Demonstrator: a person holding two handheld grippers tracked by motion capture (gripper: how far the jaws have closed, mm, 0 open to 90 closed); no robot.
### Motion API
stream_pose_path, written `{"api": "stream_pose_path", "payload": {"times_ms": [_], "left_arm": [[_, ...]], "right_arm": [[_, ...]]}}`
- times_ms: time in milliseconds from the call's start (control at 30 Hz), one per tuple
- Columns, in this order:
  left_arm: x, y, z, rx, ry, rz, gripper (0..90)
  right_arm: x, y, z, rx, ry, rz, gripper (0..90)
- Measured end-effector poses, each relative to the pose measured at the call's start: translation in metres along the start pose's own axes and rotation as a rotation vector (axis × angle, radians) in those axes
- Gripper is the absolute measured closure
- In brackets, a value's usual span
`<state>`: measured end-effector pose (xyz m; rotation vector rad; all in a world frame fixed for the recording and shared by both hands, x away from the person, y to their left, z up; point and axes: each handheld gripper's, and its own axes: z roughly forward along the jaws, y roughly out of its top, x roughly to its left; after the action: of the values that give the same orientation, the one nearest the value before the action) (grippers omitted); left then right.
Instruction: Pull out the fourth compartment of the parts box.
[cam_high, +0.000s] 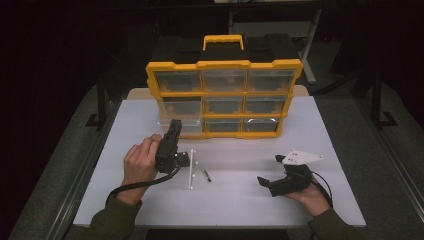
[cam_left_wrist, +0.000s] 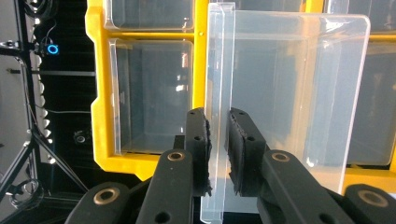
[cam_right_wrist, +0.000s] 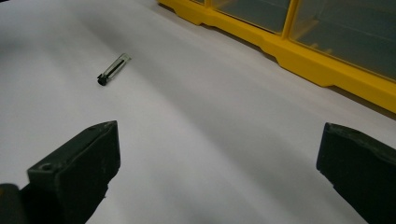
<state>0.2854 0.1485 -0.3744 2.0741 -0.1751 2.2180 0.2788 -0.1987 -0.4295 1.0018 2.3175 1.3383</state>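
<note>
A yellow organizer (cam_high: 224, 95) with clear drawers stands at the back of the white table (cam_high: 240, 200). Its bottom-left clear drawer (cam_high: 167, 122) is pulled partway out. My left gripper (cam_high: 173, 126) is shut on that drawer's front lip. In the left gripper view the pads (cam_left_wrist: 201, 140) press the thin clear lip of the drawer (cam_left_wrist: 289, 84) from both sides, midway at the gripper (cam_left_wrist: 218, 121). My right gripper (cam_high: 270, 170) rests low over the table at the right, jaws wide open with nothing between them. The right gripper (cam_right_wrist: 219, 140) faces bare table.
A small black-and-silver bit (cam_high: 205, 175) lies mid-table, also seen as the bit (cam_right_wrist: 113, 68). A thin clear strip (cam_high: 191, 169) lies beside it. The organizer's yellow frame (cam_left_wrist: 100, 93) and base (cam_right_wrist: 299, 56) sit close ahead. Dark floor surrounds the table.
</note>
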Motion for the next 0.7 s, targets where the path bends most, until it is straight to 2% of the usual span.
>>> {"api": "stream_pose_path", "payload": {"times_ms": [200, 433, 700], "left_arm": [[0.0009, -0.0003, -0.0005, 0.005, 0.003, -0.003, 76.6], [0.0028, -0.0003, -0.0027, 0.010, 0.008, -0.012, 67.8], [-0.0027, -0.0034, -0.0062, 0.015, -0.002, -0.020, 50.8]], "right_arm": [[-0.0001, -0.0001, 0.0003, 0.000, 0.000, -0.001, 0.0], [-0.0001, 0.0000, 0.0004, 0.001, 0.000, 0.001, 0.0], [-0.0002, 0.0017, 0.0011, -0.002, -0.002, 0.009, 0.0]]}}
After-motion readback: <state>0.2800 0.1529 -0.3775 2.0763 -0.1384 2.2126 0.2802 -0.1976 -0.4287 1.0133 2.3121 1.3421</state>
